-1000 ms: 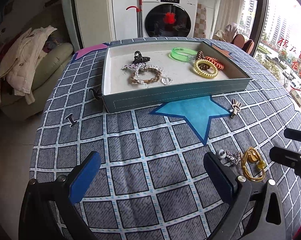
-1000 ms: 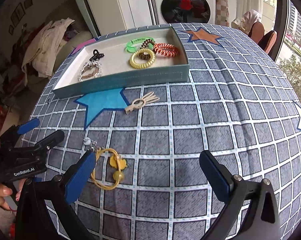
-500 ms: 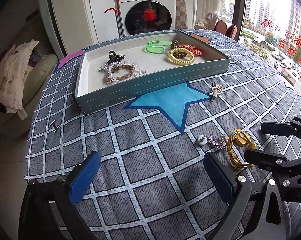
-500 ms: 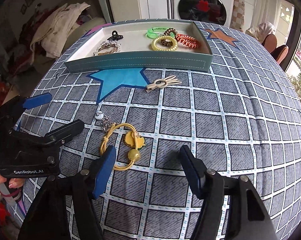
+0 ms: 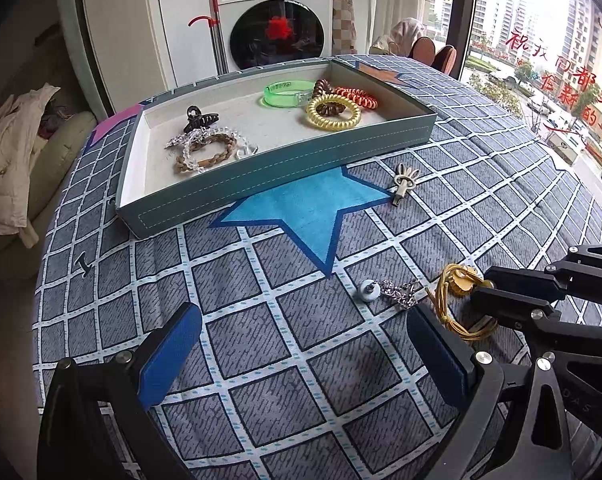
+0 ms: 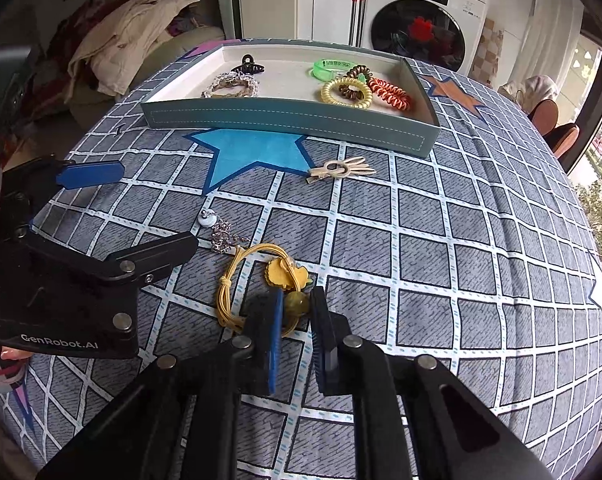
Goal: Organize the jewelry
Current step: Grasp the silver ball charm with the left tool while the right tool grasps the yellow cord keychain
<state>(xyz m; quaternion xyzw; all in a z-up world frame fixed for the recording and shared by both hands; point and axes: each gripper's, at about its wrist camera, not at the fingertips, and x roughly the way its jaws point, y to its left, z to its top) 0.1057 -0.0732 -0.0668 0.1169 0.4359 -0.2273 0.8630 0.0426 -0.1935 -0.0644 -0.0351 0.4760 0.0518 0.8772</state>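
Observation:
A yellow cord hair tie (image 6: 237, 284) with a yellow flower and a bead lies on the tablecloth; it also shows in the left wrist view (image 5: 453, 300). My right gripper (image 6: 295, 306) is down on it, jaws closed to a narrow gap around its bead. My left gripper (image 5: 301, 344) is open and empty above the cloth, just left of it. A silver chain with a white ball (image 6: 217, 228) lies beside the tie. A beige hair clip (image 6: 341, 168) lies near the teal tray (image 6: 293, 118).
The tray holds a black claw clip (image 5: 199, 118), braided and bead bracelets (image 5: 207, 152), a green band (image 5: 287, 94), and yellow (image 5: 333, 112) and orange (image 5: 357, 96) coil ties. A sofa with clothes stands left; a washing machine stands behind.
My right gripper has moved forward and down onto the yellow hair tie and its jaws have closed from wide open to a narrow gap. My left gripper has shifted slightly closer to the tie.

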